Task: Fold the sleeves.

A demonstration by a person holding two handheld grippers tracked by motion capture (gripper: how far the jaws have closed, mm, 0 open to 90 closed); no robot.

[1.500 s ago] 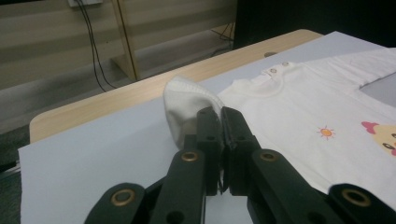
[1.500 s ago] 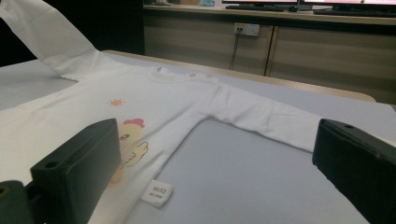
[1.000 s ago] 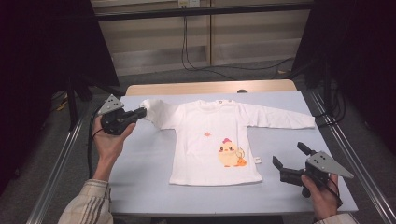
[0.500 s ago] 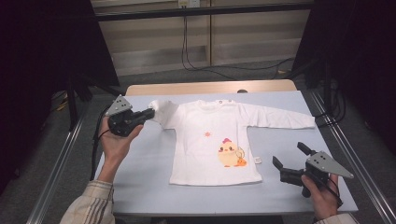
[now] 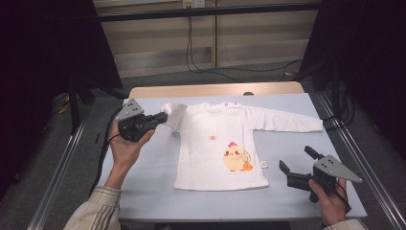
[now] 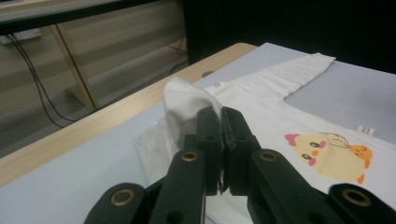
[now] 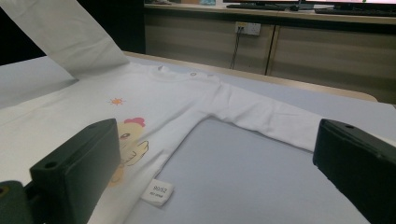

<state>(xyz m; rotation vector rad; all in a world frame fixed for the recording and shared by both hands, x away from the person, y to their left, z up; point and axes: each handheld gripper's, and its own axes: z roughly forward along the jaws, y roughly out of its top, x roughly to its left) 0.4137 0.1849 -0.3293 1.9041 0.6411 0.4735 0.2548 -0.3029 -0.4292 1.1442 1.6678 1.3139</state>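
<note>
A white long-sleeved child's shirt with a yellow chick print lies flat on the pale blue table. My left gripper is shut on the shirt's left sleeve, which it holds lifted and folded in toward the body. In the left gripper view the jaws pinch that bunched sleeve. My right gripper is open at the table's front right, off the hem, with nothing between its fingers. In the right gripper view the other sleeve lies stretched out.
A wooden strip runs along the table's back edge. Metal rails flank both sides. Cables hang behind the table. A small size label sticks out of the shirt's side seam.
My left gripper has carried the sleeve to the right, toward the shirt's body, and slightly up. The right gripper has stayed put.
</note>
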